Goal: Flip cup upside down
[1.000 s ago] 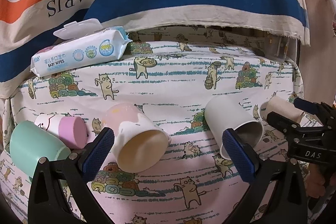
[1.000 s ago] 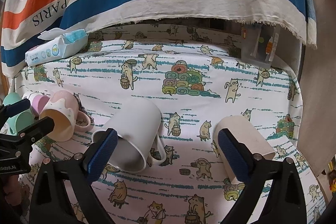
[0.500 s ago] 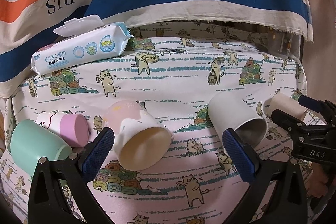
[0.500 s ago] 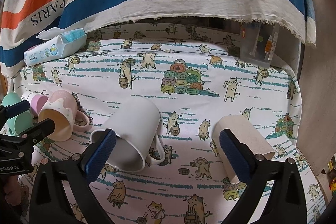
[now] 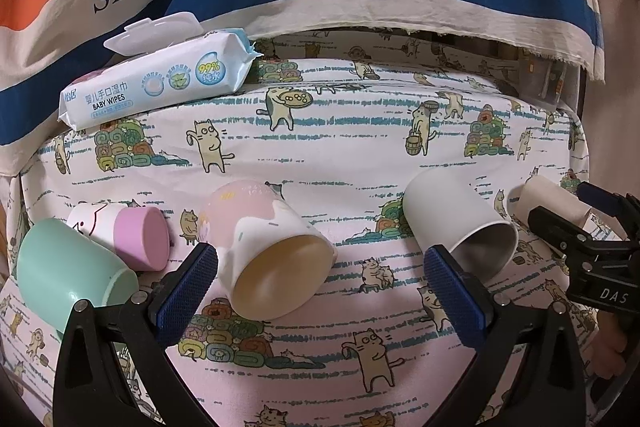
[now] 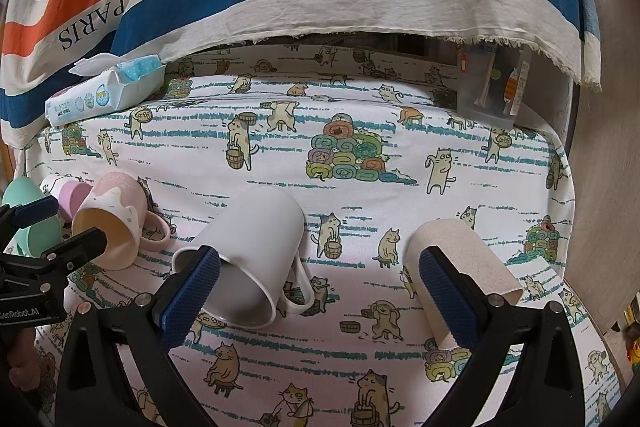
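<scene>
Pink-and-cream mug point(image 5: 264, 247) lies on its side on the cat-print cloth point(image 5: 360, 147), mouth toward the camera, cream inside, handle point(image 6: 154, 233) resting on the cloth. It sits between the lilac cup point(image 5: 140, 235) and the white mug point(image 6: 248, 251). Left gripper point(image 5: 320, 287) spread wide, empty, left pad just beside the mug's rim. Right gripper point(image 6: 320, 291) also spread, empty, straddling the white mug and beige cup point(image 6: 460, 267). Versus 0.5 s ago: left gripper slightly closer in; the mug hasn't moved.

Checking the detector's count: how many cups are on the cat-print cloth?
5, all on their sides, left to right: mint green plastic cup, small pink-and-white cup, pink-and-cream mug, white ceramic mug, beige speckled cup. Others may lie out of view.
</scene>
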{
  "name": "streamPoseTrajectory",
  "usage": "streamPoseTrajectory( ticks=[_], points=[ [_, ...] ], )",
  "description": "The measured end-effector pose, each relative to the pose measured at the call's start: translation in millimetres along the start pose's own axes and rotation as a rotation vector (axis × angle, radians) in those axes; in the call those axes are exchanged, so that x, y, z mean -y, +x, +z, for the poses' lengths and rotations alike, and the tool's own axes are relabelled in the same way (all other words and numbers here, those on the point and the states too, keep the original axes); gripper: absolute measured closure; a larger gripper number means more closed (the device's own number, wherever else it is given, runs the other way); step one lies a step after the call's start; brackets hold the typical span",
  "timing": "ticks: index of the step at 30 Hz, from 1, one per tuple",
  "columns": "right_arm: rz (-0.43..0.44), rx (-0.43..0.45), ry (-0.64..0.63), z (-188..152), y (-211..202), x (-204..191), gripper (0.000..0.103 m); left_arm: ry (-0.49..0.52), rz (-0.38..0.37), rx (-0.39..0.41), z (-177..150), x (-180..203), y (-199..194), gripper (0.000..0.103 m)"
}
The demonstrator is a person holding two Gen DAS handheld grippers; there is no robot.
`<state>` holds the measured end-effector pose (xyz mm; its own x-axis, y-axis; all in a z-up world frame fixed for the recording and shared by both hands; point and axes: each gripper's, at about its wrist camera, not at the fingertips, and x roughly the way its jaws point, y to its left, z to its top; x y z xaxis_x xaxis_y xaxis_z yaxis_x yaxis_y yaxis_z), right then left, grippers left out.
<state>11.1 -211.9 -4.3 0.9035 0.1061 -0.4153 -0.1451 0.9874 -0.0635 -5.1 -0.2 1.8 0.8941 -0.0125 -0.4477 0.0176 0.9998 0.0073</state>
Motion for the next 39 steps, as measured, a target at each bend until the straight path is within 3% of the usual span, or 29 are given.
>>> streamPoseTrajectory(
  ticks=[30, 34, 39],
  points=[
    [-0.007, 0.008, 0.0, 2, -4, 1, 0.002, 0.034, 0.014, 0.02, 1, 3, -4, 0.001],
    [-0.01, 0.021, -0.005, 6, -9, 2, 0.002, 0.055, 0.017, 0.033, 4, 5, -8, 0.001],
    [-0.004, 0.081, 0.045, 19, -20, 20, 0.002, 0.003, -0.018, 0.037, 25, -5, -21, 0.001]
  ],
)
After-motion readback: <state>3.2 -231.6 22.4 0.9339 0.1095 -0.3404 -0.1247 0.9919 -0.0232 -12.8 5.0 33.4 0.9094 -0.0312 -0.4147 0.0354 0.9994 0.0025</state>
